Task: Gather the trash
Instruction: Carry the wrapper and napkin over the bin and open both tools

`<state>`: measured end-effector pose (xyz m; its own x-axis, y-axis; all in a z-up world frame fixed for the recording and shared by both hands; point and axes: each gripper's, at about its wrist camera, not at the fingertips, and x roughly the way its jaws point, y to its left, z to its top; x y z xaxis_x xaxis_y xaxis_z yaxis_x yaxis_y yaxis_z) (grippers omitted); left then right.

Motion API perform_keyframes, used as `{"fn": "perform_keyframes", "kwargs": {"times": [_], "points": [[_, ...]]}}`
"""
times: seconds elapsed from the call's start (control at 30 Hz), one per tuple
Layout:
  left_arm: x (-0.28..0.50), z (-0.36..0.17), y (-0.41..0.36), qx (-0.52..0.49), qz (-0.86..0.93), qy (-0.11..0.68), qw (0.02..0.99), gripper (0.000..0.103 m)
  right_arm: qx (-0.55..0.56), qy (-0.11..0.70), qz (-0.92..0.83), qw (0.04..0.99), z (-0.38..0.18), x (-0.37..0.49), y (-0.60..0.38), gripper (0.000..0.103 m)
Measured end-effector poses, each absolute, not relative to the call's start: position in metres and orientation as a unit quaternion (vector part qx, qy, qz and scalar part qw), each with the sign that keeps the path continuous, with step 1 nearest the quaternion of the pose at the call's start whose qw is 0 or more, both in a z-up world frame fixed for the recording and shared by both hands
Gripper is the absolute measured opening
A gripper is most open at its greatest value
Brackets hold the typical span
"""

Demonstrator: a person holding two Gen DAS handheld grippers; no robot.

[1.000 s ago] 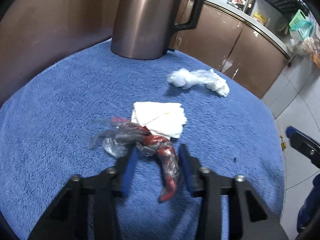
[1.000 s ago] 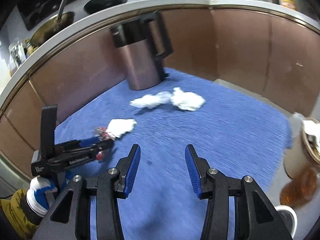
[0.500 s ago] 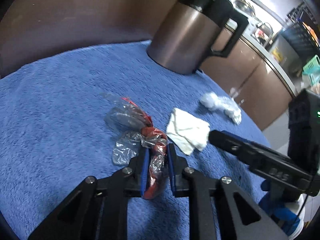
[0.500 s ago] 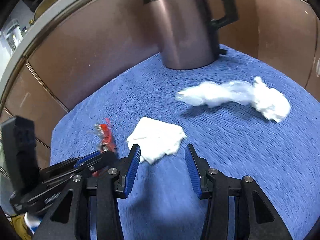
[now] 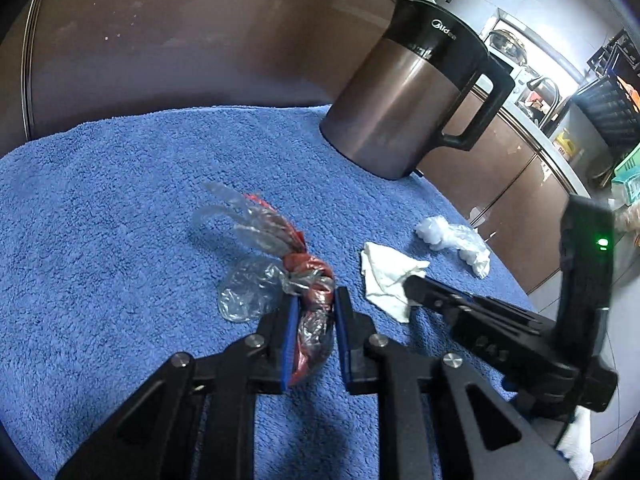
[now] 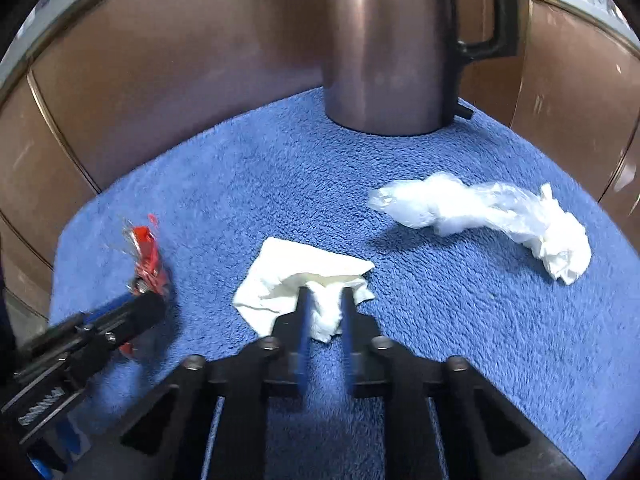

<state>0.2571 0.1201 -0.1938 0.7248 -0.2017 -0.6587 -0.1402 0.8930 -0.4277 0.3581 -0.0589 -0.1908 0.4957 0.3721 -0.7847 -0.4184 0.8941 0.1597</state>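
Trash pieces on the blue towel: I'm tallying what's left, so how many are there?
3: a red-and-clear wrapper in the left hand-held gripper, a white napkin in the right hand-held gripper, a white plastic bag near the kettle.

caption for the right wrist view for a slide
Right gripper pinching a white napkin on the blue towel, kettle behind.

Red-and-clear wrapper [image 5: 308, 280], white tissue [image 6: 304, 280] and whitish plastic wad [image 6: 480, 212] on plain blue towel [image 6: 440, 320]; bronze-brown kettle [image 5: 400, 104].
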Motion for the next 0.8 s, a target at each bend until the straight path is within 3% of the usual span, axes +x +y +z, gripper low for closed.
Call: {"fn": "perform_keyframes", "kwargs": {"times": [0.43, 0.8], "points": [[0.248, -0.169, 0.093, -0.161, -0.027, 0.361, 0.918, 0.017, 0.011, 0.367, 0.221, 0.903, -0.108, 0.266, -0.116, 0.009], [0.198, -0.101, 0.067, -0.131, -0.071, 0.322, 0.935, 0.017, 0.059, 0.297, 0.15, 0.941, -0.05, 0.144, -0.224, 0.009]]}}
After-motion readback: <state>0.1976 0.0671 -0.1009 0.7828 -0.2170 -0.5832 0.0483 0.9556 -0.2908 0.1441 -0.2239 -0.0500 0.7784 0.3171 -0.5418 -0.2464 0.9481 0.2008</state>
